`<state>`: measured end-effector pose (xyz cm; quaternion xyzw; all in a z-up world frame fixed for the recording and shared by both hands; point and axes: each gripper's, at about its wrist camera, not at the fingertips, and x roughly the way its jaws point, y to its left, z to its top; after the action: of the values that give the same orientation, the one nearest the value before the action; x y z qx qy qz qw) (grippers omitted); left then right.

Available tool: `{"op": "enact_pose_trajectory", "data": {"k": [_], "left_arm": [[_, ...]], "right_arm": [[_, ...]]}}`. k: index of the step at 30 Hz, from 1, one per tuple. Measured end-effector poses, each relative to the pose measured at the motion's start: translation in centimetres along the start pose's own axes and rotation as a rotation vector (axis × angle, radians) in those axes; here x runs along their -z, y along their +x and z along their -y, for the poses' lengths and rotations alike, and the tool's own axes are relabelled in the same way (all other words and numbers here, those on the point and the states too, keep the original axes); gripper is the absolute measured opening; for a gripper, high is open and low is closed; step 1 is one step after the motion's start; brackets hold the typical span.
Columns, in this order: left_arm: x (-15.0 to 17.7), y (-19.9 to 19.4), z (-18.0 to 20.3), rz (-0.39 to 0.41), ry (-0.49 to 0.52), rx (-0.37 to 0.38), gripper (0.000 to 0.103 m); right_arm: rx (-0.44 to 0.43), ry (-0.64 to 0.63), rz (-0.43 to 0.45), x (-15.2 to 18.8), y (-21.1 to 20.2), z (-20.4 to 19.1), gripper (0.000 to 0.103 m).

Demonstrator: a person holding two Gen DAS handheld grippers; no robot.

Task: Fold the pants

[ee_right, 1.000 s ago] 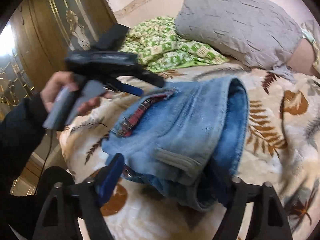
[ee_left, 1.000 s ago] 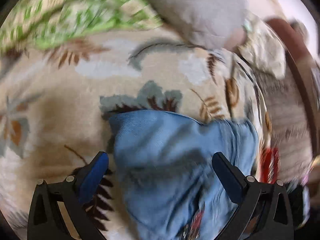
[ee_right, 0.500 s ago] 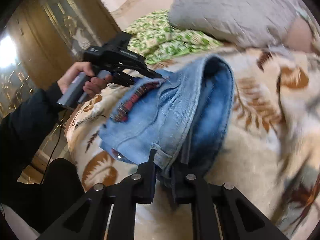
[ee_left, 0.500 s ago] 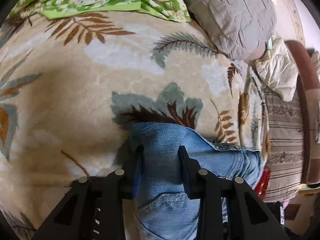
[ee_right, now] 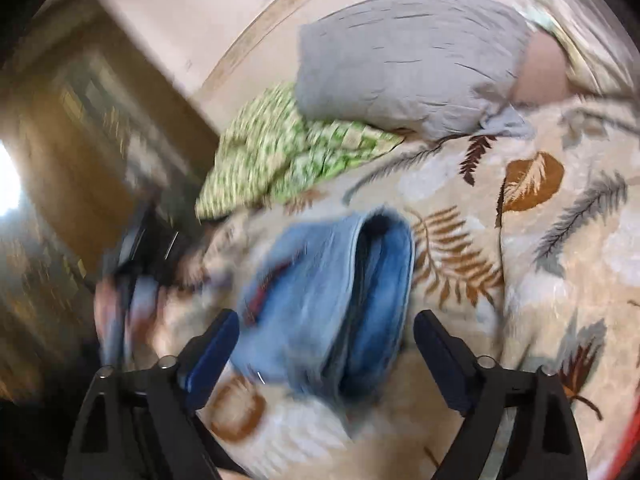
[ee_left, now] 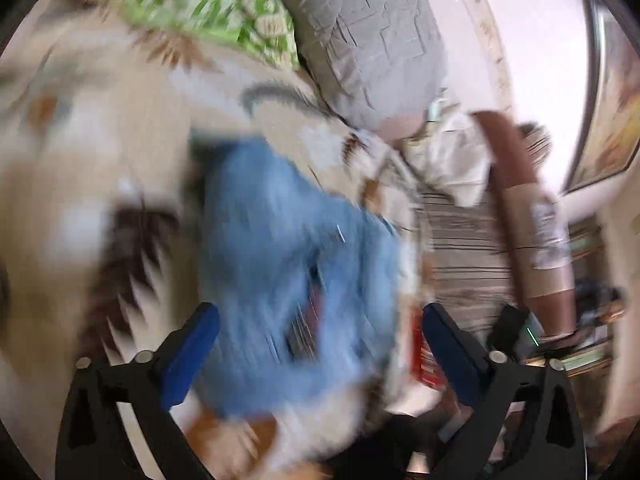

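The blue denim pants [ee_left: 288,264] lie folded in a thick bundle on the leaf-patterned bedspread [ee_left: 100,152]. They also show in the right wrist view [ee_right: 332,300], with the fold's rounded edge facing right. My left gripper [ee_left: 316,344] is open, its blue pads on either side of the bundle just above it. My right gripper [ee_right: 326,344] is open too, and hangs over the near end of the pants. The left gripper and the hand on it [ee_right: 132,264] show blurred at the left of the right wrist view.
A grey pillow [ee_right: 408,64] and a green patterned cloth [ee_right: 280,152] lie at the head of the bed. A wooden door [ee_right: 72,140] stands to the left. A brown bed frame [ee_left: 520,208] and striped fabric [ee_left: 460,248] are beyond the bed's edge.
Both grippers were shut on the pants half a second ago and are now open. Both have pulled back from the bundle, which rests on the bedspread.
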<state>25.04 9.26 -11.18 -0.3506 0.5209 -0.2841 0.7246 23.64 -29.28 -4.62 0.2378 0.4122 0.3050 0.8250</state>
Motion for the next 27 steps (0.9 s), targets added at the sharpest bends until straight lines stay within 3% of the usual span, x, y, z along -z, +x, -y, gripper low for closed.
{"op": "enact_pose_trajectory", "data": {"k": [5,8,10,13,16,17,18,19,20,21,24,27], "left_arm": [[6.3,0.6,-3.7,-0.009,-0.198,0.159,0.102],[7.5,2.1,-6.2,0.023,-0.379,0.318,0.102],[7.5,2.8,-7.0,0.037,-0.437,0.37,0.102],[7.0,3.5,-7.2,0.073,-0.476,0.399,0.102],[6.5,3.9,-7.4,0.07,-0.494,0.36,0.1],[6.5,3.9,-7.5,0.076,-0.505,0.34,0.094],[6.5,4.0,-7.7,0.076,-0.513,0.308,0.075],[6.5,4.1,-7.7,0.072,-0.515,0.275,0.052],[6.5,4.2,-7.9,0.065,-0.514,0.228,0.039],[6.7,4.4,-8.2,0.055,-0.52,0.19,0.026],[7.3,4.5,-9.2,0.069,-0.53,0.206,0.02],[7.5,4.0,-8.6,0.085,-0.482,0.184,0.014]], "right_arm": [[-0.094,0.211,-0.092,-3.5,4.5,2.6,0.092],[-0.089,0.272,-0.142,-4.2,6.9,3.2,0.092],[-0.098,0.286,-0.165,-4.4,8.0,3.3,0.092],[-0.077,0.288,-0.175,-4.9,9.3,3.3,0.092],[-0.06,0.318,-0.169,-5.5,10.4,3.9,0.09],[-0.051,0.336,-0.17,-5.7,10.9,4.1,0.084],[-0.058,0.347,-0.172,-5.9,11.4,4.2,0.079],[-0.061,0.345,-0.178,-6.0,11.7,4.1,0.064],[-0.057,0.336,-0.192,-5.9,12.3,3.9,0.045],[-0.046,0.318,-0.211,-5.8,12.8,3.7,0.037],[-0.018,0.29,-0.217,-5.3,13.6,3.5,0.012],[-0.016,0.286,-0.182,-5.3,13.2,4.2,0.007]]}}
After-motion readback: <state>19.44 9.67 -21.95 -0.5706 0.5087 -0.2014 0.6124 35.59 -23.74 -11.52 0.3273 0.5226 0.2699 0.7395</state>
